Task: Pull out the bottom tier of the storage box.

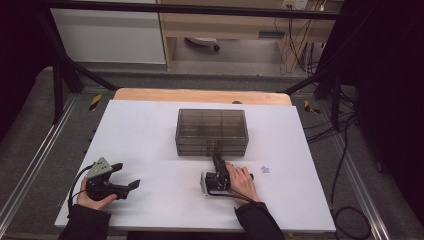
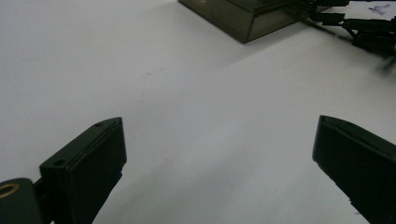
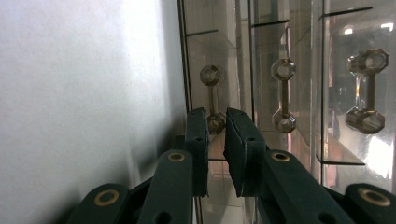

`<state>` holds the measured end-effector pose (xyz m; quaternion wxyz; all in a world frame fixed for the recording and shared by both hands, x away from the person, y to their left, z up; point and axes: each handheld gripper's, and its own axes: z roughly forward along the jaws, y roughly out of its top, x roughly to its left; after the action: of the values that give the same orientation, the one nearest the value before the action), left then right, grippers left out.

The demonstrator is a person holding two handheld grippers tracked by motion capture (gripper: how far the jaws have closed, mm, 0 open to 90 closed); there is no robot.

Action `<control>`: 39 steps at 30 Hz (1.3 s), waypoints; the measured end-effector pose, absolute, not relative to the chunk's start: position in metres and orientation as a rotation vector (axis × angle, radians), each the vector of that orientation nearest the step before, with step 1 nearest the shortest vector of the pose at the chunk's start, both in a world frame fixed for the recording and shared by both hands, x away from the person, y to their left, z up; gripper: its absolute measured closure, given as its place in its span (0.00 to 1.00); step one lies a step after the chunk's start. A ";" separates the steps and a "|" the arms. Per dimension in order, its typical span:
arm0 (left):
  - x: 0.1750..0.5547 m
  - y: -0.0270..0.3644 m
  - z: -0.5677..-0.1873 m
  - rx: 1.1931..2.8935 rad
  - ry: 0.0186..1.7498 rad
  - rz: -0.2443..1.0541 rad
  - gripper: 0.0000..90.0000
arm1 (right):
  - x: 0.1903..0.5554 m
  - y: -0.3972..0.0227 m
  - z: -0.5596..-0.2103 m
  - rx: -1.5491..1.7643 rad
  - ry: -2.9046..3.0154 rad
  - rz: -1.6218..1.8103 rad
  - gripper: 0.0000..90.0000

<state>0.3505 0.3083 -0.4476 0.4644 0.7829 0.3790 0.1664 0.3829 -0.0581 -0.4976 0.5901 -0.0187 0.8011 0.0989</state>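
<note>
A smoky clear drawer box (image 1: 212,131) stands near the middle of the white table (image 1: 150,135), well forward of both hands. The right gripper (image 1: 218,161), lying on its side under the person's right hand (image 1: 242,180), reaches up to the front of the box, low down. In the right gripper view its jaws stand narrow, on either side of the near end of a clear dumbbell-shaped handle (image 3: 212,98) on the drawer nearest the table; the handle knob sits in the gap at the fingertips (image 3: 197,128), but whether the pads truly press on it is hard to tell from this angle. Two more handles (image 3: 284,95) show on the other drawers. The left gripper (image 1: 127,176) rests low at the near left of the table, held in the left hand (image 1: 95,197), well apart from the box, its jaws wide with nothing but bare table between them.
</note>
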 end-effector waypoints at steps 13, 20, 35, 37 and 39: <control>0.351 0.309 -0.448 1.925 0.931 0.408 0.02 | 0.387 -0.060 -0.496 -0.069 1.844 0.250 0.71; 0.351 0.308 -0.448 1.924 0.931 0.409 0.02 | 0.388 -0.060 -0.494 -0.101 1.839 0.231 0.76; 0.350 0.308 -0.447 1.922 0.931 0.409 0.02 | 0.380 -0.059 -0.493 -0.101 1.848 0.220 0.76; 0.350 0.309 -0.447 1.923 0.931 0.410 0.02 | 0.378 -0.059 -0.493 -0.109 1.848 0.216 0.76; 0.350 0.309 -0.447 1.922 0.932 0.410 0.02 | 0.376 -0.059 -0.494 -0.106 1.849 0.218 0.76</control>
<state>0.3503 0.3087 -0.4473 0.4646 0.7825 0.3795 0.1669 0.3762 -0.0585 -0.4938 0.5959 -0.0455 0.7963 0.0938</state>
